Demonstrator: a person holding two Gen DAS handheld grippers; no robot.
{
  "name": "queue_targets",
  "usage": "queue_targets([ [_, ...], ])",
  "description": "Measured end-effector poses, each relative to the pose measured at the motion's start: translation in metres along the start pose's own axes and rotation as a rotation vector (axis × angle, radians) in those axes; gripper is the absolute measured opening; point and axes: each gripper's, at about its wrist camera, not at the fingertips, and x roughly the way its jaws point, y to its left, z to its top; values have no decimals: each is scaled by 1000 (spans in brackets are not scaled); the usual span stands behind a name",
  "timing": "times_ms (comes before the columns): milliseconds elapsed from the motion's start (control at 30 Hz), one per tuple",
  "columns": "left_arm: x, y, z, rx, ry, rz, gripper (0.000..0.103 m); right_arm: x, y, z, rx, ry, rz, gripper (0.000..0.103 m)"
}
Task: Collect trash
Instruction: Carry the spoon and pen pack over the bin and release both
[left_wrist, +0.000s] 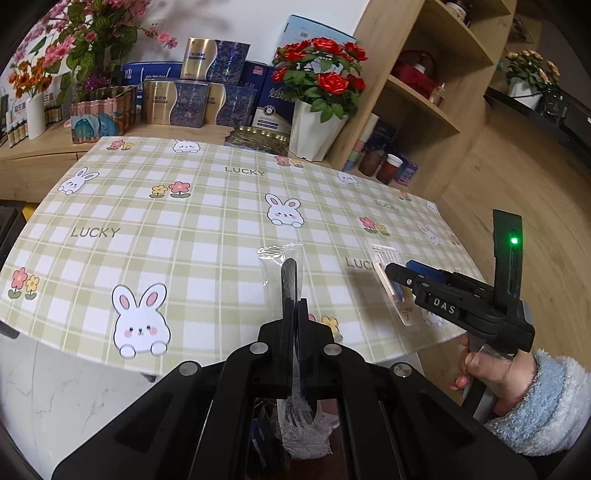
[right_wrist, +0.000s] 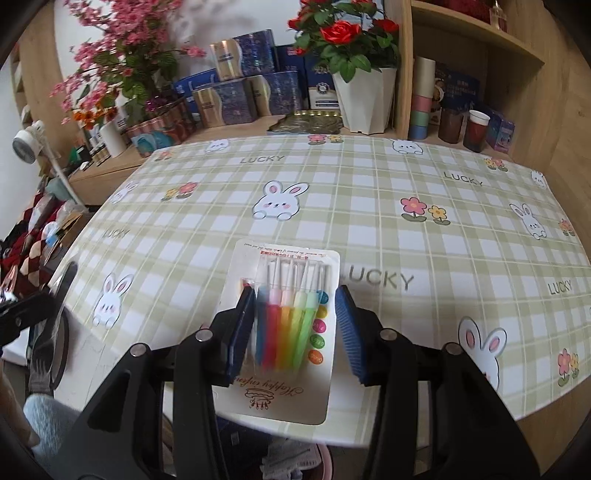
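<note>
Checked tablecloth below; blister pack (coloured candles inside) in right claw.

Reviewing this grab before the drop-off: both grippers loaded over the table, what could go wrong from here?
1. The left hand-held gripper pinches only a thin clear plastic wrapper; such a slippery film might slide out.
2. The candle pack sits between the right hand-held gripper pads, but the right pad looks clear of the card, so it may tilt or drop.
3. Both loads hang near the table edge and could snag it.
</note>
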Motion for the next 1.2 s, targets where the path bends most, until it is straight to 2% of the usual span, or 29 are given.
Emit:
queue_targets([
  [300,-29,-8,-33,-1,5,-7,2,-39,9,-54,-21,2,20,46],
  [633,-46,-11,-61,-9,20,-14,2,-36,36,-122,-101,129,63,46],
  [933,-37,-7,-75,-34,61,-18,2,-10,46,-151,-116,257,79,47],
  [1200,-23,-2,-82,-52,102,-17,2,2,43,-156,-97,286,70,49],
])
